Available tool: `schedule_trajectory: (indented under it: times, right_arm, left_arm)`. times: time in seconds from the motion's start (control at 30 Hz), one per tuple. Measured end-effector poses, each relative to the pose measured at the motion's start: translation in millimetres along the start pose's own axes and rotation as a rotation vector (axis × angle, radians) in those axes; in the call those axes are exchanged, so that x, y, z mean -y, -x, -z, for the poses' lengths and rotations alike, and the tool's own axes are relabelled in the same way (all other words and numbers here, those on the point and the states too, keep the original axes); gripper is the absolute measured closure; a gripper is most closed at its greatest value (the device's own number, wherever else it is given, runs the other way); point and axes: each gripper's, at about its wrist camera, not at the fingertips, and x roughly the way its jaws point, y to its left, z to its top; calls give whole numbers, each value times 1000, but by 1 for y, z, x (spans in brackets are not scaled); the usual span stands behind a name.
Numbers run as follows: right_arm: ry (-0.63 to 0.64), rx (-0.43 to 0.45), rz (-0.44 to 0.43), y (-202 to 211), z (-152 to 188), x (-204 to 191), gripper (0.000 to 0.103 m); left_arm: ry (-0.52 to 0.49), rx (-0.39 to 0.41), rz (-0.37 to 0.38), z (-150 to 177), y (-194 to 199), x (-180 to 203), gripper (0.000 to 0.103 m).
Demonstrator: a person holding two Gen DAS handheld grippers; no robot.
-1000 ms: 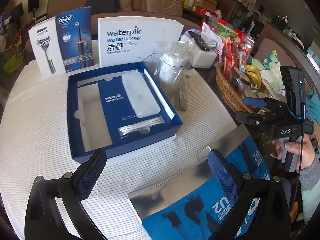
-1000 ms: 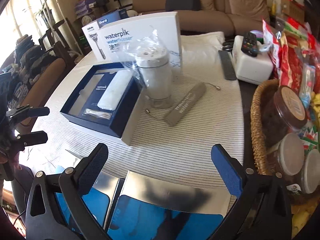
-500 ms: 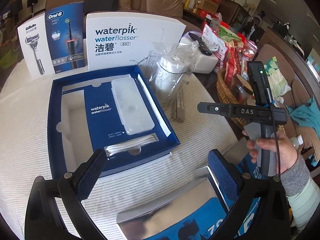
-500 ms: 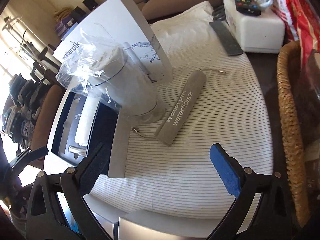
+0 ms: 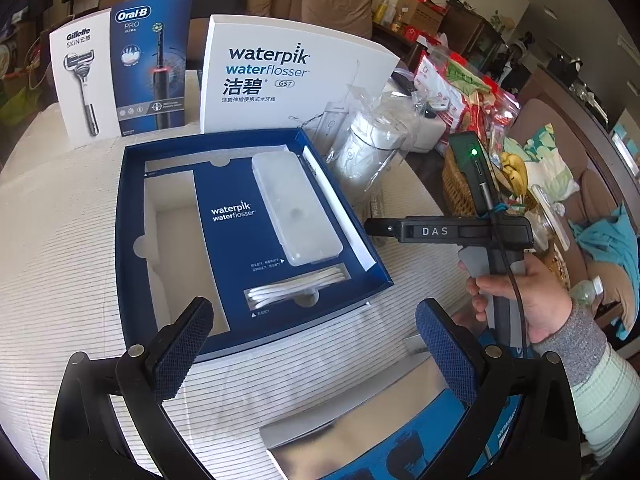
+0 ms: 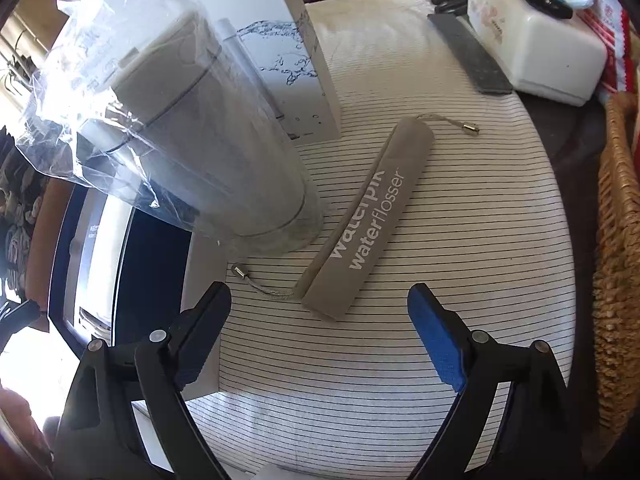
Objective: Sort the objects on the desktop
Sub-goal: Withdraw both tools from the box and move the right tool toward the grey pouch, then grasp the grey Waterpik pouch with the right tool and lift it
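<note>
living room, sofa at 12 o'clock in the left view; round table (image 5: 60, 248) under a white striped cloth.

item 1, box (image 5: 248, 236): blue, lid off, lying at the table's centre. holds a frosted case (image 5: 294, 208) and a coiled white cable (image 5: 296, 290). the tall slot at 9 o'clock inside it is vacant.

item 2, lid (image 5: 296, 76): white, printed "waterpik", standing upright at 12 o'clock behind the box, with two more cartons (image 5: 120, 72) at 10 o'clock.

item 3, flosser (image 6: 192, 128): white unit in a clear bag, standing upright just beside the box, at 10 o'clock in the right view. not yet packed.

item 4, pouch (image 6: 368, 216): grey drawstring sleeve, flat on the cloth, at 12 o'clock ahead of the right gripper, its near end just beside the flosser's base. not yet packed.

item 5, basket (image 6: 616, 240): wicker, at 3 o'clock, off the cloth.

right gripper (image 6: 320, 332): fingers apart, having just been narrowing, nothing between them; the pouch's near end lies just beyond the tips. seen also in the left view at 3 o'clock.

left gripper (image 5: 312, 344): fingers wide apart and bare, above the box's near edge.

status: early. case and cable appear to be stowed; flosser and pouch remain loose, lid off. probable step: pouch pickup.
</note>
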Motion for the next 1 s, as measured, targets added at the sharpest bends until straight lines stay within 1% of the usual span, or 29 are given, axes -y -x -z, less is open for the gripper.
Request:
schedule_trajectory:
  times: [0.07,0.1,0.17,0.23,0.27,0.3,0.37,0.43,0.53,0.67,0.8,0.93,0.97,1.0]
  right_arm:
    - [-4,-12,21,-6,-1,-3,29]
    - [-10,-23,29,-9,-2,-2,33]
    - [-28,-48,35,-17,-3,-2,44]
    - [-37,-58,41,-22,-3,-2,47]
    - [-42,-58,42,-23,-4,-1,52]
    - [-52,-60,39,-23,-4,0,54]
    - [-82,-64,20,-25,-5,4,69]
    - [-98,-68,5,-26,-5,6,71]
    - [-82,-69,5,-24,-3,5,74]
    - [-89,-76,-34,-15,4,7,75]
    - [-156,-105,-119,-6,19,19,75]
    - [-183,-114,-187,5,35,28,75]
    - [-202,-110,-217,9,39,32,75]
    - [-225,-104,-251,12,41,37,75]
  left_arm:
    - [-3,0,0,2,0,-1,0]
    - [-6,0,-1,2,0,-1,0]
    - [-10,4,-5,3,2,-2,0]
    - [-10,5,-6,4,4,-3,0]
    - [-8,6,-6,4,5,-4,0]
    - [-8,6,-7,4,6,-5,0]
    - [-4,9,-8,5,7,-7,0]
    - [5,10,-4,5,8,-8,0]
    - [11,6,5,6,8,-7,0]
    - [-8,-5,17,7,7,4,0]
    - [-38,-23,37,6,3,23,0]
    - [-70,-55,66,7,-3,46,0]
    - [-71,-74,88,7,-7,51,0]
    - [-57,-96,130,7,-10,55,0]
